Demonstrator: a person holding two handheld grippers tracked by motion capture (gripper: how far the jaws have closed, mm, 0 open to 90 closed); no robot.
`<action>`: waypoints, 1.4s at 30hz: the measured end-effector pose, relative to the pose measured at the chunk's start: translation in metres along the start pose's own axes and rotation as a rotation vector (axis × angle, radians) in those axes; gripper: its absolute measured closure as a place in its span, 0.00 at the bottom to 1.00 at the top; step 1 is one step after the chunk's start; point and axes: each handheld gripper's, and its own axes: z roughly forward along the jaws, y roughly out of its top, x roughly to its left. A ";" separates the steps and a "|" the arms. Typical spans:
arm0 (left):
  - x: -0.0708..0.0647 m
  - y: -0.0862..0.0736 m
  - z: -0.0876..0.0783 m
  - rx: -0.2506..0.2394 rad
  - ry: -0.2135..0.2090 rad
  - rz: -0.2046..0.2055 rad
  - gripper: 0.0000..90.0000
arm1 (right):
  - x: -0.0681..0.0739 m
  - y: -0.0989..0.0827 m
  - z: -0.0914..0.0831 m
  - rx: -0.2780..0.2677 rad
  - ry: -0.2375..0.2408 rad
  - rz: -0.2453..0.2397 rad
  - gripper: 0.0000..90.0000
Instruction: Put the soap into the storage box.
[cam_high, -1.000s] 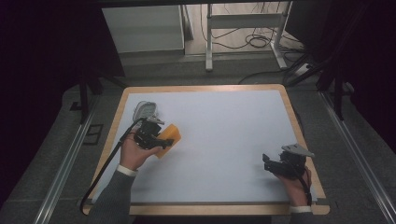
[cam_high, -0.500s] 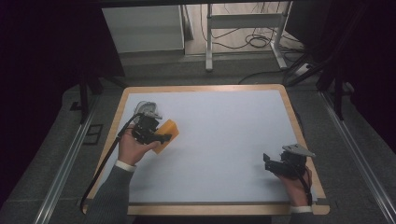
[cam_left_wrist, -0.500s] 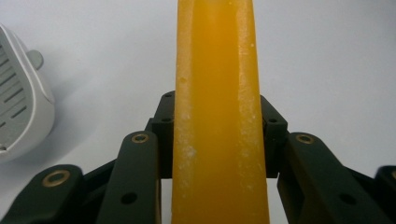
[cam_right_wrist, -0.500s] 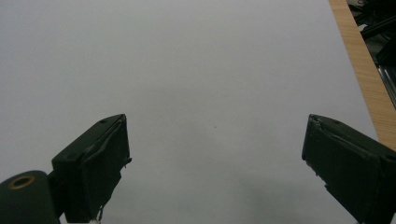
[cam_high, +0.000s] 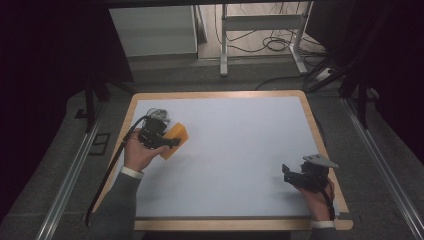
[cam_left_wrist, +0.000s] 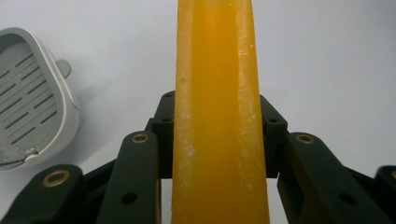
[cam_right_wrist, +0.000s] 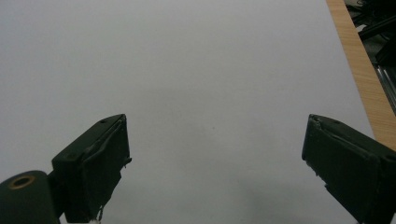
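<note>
An orange bar of soap is clamped edge-on in my left gripper, which is shut on it at the table's left side. In the left gripper view the orange bar rises straight up between the black jaws, and a grey slotted soap dish lies on the white surface to its left. In the high view the dish peeks out just beyond the gripper body. My right gripper rests near the table's front right, open with nothing between its fingers.
The white table top has a wooden rim; that rim runs along the right of the right gripper view. A black cable trails from the left gripper over the left edge. Table legs and cables stand behind.
My left gripper has carried the soap toward the far left, closer to the soap dish. The right gripper has stayed in place.
</note>
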 end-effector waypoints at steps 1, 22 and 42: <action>0.001 0.001 0.000 0.006 0.002 -0.002 0.67 | 0.000 0.000 0.000 -0.001 0.000 0.002 0.08; 0.014 0.008 -0.001 0.014 0.028 -0.019 0.67 | 0.000 0.000 0.000 0.002 -0.006 -0.001 0.08; 0.034 0.020 -0.005 0.016 0.051 -0.052 0.67 | 0.000 0.000 -0.001 -0.001 -0.001 0.000 0.08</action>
